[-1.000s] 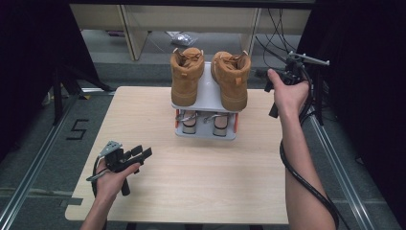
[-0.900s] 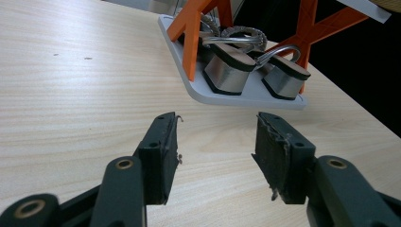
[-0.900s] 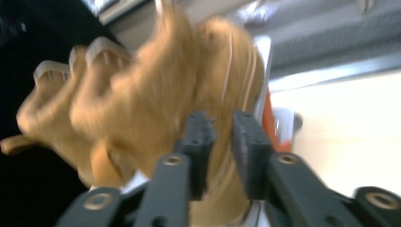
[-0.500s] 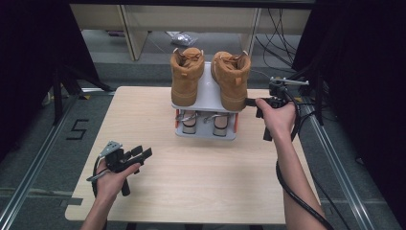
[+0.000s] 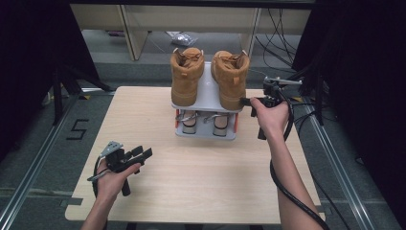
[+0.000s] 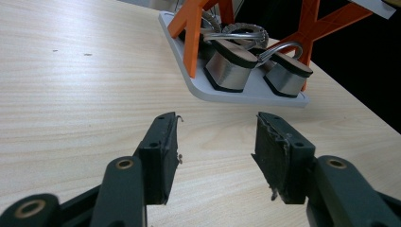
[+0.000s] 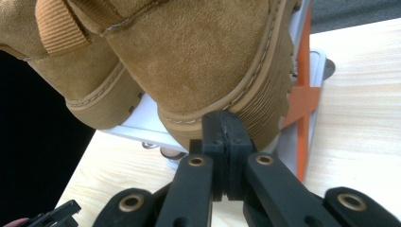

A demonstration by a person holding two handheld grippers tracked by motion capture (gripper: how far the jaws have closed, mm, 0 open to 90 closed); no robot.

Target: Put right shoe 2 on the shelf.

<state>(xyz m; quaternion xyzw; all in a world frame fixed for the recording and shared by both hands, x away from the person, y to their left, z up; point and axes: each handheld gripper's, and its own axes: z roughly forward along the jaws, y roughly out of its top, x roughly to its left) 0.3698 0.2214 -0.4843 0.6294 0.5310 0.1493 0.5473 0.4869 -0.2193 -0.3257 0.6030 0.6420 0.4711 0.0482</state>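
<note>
The right tongs (image 5: pixel 245 101) have come down from the upper right of the high view, where they hung level with the boot tops beside the rack (image 5: pixel 207 91), and moved left. They now sit at the heel of the right boot (image 5: pixel 231 79), tips at its sole edge. Their jaws have just been closing and now meet, pads together with nothing between them.

text: "5" | on: floor (image 5: pixel 76 129) left of table (image 5: pixel 143 110); black tape figure; nothing else legible
</note>
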